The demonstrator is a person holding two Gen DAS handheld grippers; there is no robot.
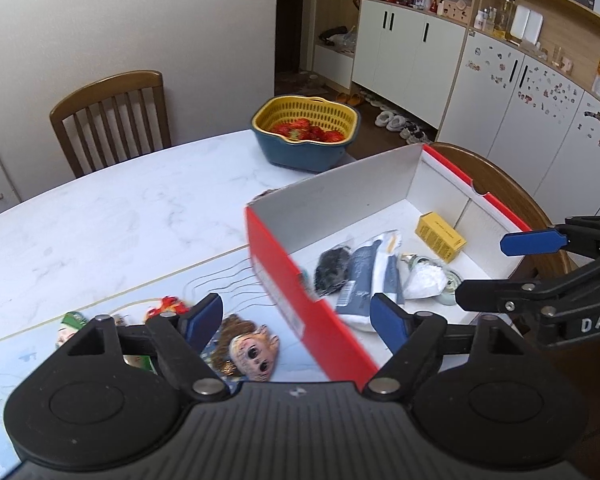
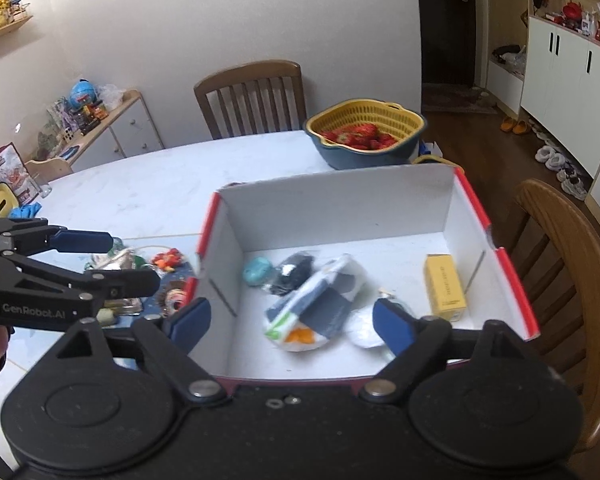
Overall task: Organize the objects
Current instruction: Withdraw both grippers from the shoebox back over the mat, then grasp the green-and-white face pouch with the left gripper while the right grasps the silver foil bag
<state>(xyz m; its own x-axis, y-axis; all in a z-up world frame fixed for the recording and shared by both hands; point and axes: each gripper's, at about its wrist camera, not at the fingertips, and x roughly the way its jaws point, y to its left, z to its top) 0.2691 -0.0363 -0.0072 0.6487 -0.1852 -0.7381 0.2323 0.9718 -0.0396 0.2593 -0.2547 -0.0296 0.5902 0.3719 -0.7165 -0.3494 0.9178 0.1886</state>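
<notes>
Tabletop (image 1: 100,220), both grippers spread, empty.

walls (image 2: 220,20) white | chairs (image 1: 112,116) wooden | cabinets (image 1: 412,52) white | floor (image 2: 496,148) brown

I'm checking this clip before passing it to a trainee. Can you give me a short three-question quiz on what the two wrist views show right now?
1. True or false: the yellow carton lies inside the red box.
2. What fills the yellow basket at the far end of the table?
A. lemons
B. strawberries
C. keys
3. Fill in: the left gripper and the right gripper both stand ____, with nothing between the pads.

Key:
1. True; it lies by the box's right wall in the right wrist view.
2. B.
3. Open.
</notes>
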